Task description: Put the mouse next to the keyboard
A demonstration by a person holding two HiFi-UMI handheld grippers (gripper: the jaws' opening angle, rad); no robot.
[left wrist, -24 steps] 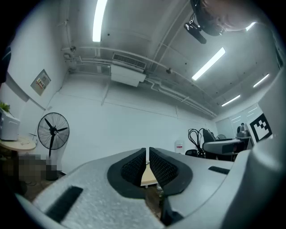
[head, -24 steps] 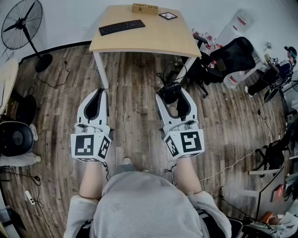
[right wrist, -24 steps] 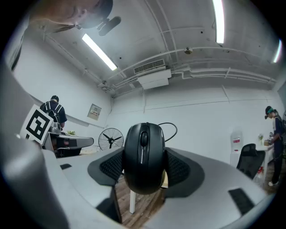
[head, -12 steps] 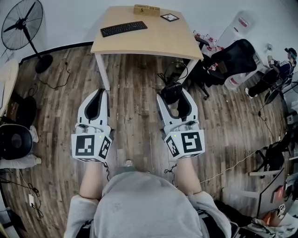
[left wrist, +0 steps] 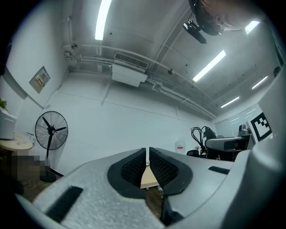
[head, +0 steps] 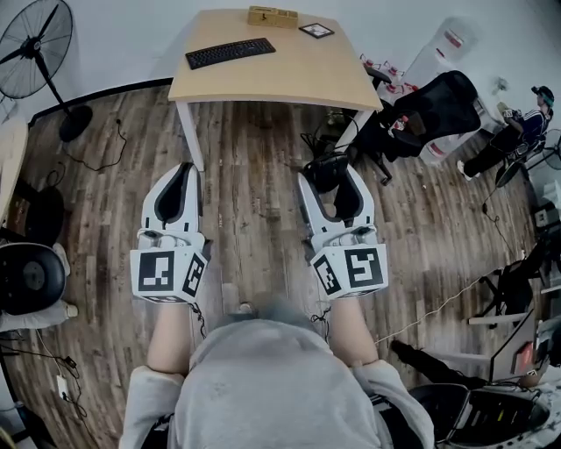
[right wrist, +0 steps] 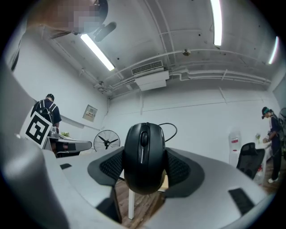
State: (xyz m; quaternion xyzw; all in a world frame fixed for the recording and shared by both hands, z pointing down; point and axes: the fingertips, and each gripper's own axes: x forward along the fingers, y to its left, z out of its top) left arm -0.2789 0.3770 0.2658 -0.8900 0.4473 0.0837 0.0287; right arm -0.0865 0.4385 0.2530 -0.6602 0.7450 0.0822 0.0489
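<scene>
A black wired mouse (right wrist: 144, 157) sits clamped between the jaws of my right gripper (right wrist: 144, 172); in the head view the mouse (head: 326, 169) shows at that gripper's (head: 331, 180) tip, its cable curling off over the floor. My left gripper (head: 178, 180) is held level beside it, jaws shut with nothing between them, as its own view of the left gripper (left wrist: 147, 166) confirms. A black keyboard (head: 230, 52) lies on the far left part of the light wooden table (head: 289, 74) ahead. Both grippers hang over the wood floor, short of the table.
A wooden box (head: 273, 16) and a small dark framed square (head: 316, 30) sit at the table's back edge. A standing fan (head: 39, 61) is at left, a black office chair (head: 434, 105) and cables at right. A person (head: 530, 118) stands at far right.
The view has shifted slightly; the table and both grippers keep nearly the same places. The mouse stays in the right gripper.
</scene>
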